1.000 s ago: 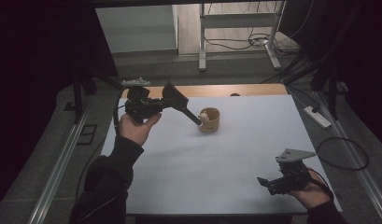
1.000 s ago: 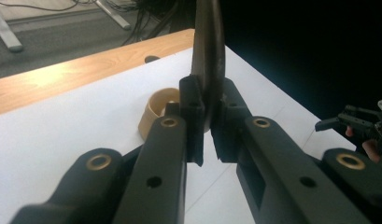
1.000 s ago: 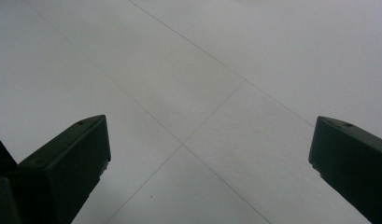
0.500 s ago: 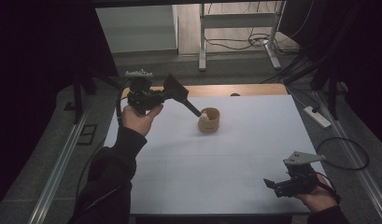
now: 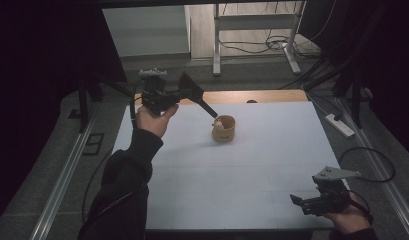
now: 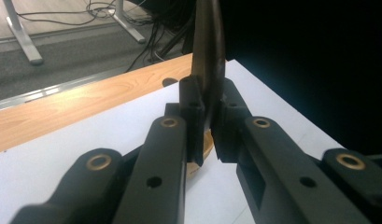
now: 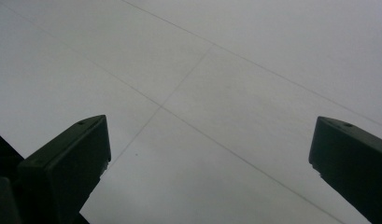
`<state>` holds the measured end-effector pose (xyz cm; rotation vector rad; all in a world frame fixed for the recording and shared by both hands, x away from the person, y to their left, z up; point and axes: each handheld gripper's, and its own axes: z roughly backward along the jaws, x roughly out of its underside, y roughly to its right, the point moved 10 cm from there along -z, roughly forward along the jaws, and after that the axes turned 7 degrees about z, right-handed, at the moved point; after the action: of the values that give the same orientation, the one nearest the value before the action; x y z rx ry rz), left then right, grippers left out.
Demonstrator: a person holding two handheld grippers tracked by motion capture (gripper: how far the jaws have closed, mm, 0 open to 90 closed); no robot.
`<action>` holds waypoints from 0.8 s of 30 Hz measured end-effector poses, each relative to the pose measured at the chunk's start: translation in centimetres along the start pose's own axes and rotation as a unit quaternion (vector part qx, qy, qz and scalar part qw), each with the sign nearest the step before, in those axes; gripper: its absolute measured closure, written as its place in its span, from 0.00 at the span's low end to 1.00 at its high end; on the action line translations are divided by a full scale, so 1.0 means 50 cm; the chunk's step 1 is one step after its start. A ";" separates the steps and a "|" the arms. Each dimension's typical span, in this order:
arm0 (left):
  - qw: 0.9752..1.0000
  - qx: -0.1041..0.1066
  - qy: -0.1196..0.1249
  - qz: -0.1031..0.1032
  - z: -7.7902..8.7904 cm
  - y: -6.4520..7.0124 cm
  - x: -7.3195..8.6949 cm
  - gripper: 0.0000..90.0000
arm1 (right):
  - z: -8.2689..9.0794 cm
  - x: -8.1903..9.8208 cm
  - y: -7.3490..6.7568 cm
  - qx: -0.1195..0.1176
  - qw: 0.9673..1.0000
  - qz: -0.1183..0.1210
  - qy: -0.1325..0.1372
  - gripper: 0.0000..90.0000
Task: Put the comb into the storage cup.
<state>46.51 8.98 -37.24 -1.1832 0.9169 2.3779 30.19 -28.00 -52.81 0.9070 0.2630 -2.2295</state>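
White table (image 5: 252,165) takes most of the scene, with a bare wood strip (image 5: 252,96) along its far edge. Landmark is the small tan cup (image 5: 224,129), which stands upright on the far half of the table, a little left of centre, with something pale inside that is too small to identify. Left gripper (image 5: 184,95) is held in the air up-left of the cup, well above the table, jaws clamped tight on the handle of a black spatula (image 5: 198,97); the left gripper view has the pads (image 6: 193,126) pinching the thin dark blade edge-on. The spatula slants down toward the cup and its tip ends just at the cup's near-left rim; contact cannot be told. Right gripper (image 5: 304,202) sits far from the cup at the table's near-right corner, low over the table, jaws spread wide with nothing between them.
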 end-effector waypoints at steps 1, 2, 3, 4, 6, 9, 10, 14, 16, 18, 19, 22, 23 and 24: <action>1.000 -0.001 0.000 0.000 -0.002 0.000 -0.001 0.92 | 0.003 0.004 0.001 0.001 1.000 -0.004 -0.001 0.00; 1.000 -0.001 -0.001 -0.001 -0.005 0.000 -0.002 0.92 | 0.005 0.007 0.002 0.003 1.000 -0.006 -0.001 0.00; 1.000 -0.002 -0.003 -0.002 -0.008 -0.001 -0.002 0.92 | 0.007 0.011 0.003 0.004 1.000 -0.010 -0.002 0.00; 1.000 -0.002 -0.003 -0.002 -0.008 -0.001 -0.002 0.92 | 0.007 0.011 0.003 0.004 1.000 -0.010 -0.002 0.00; 1.000 -0.003 -0.005 -0.003 -0.017 -0.001 -0.003 0.92 | 0.014 0.015 0.008 0.011 1.000 -0.019 0.002 0.00; 1.000 -0.005 -0.007 -0.004 -0.023 -0.001 -0.002 0.92 | 0.019 0.019 0.013 0.017 1.000 -0.023 0.001 0.00; 1.000 -0.006 -0.011 -0.006 -0.030 -0.002 -0.001 0.92 | 0.020 0.019 0.013 0.018 1.000 -0.024 0.002 0.00; 1.000 -0.010 -0.016 -0.006 -0.044 -0.004 0.002 0.92 | 0.022 0.021 0.013 0.022 1.000 -0.021 0.001 0.00; 1.000 -0.013 -0.018 -0.006 -0.050 -0.006 0.004 0.92 | 0.022 0.021 0.013 0.023 1.000 -0.020 0.001 0.00; 1.000 -0.014 -0.019 -0.005 -0.054 -0.007 0.005 0.92 | 0.022 0.021 0.013 0.023 1.000 -0.020 0.002 0.00; 1.000 -0.015 -0.019 -0.004 -0.060 -0.009 0.006 0.92 | 0.022 0.020 0.013 0.023 1.000 -0.020 0.002 0.00; 1.000 -0.016 -0.022 -0.002 -0.069 -0.012 0.008 0.92 | 0.023 0.021 0.013 0.023 1.000 -0.020 0.002 0.00; 1.000 -0.016 -0.023 -0.001 -0.072 -0.013 0.009 0.92 | 0.024 0.021 0.013 0.024 1.000 -0.020 0.002 0.00; 1.000 -0.016 -0.023 -0.001 -0.072 -0.013 0.009 0.92 | 0.024 0.021 0.013 0.024 1.000 -0.020 0.002 0.00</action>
<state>48.70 7.04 -39.48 -1.1350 0.8648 2.4165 29.47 -29.57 -52.62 0.9396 0.2330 -2.2790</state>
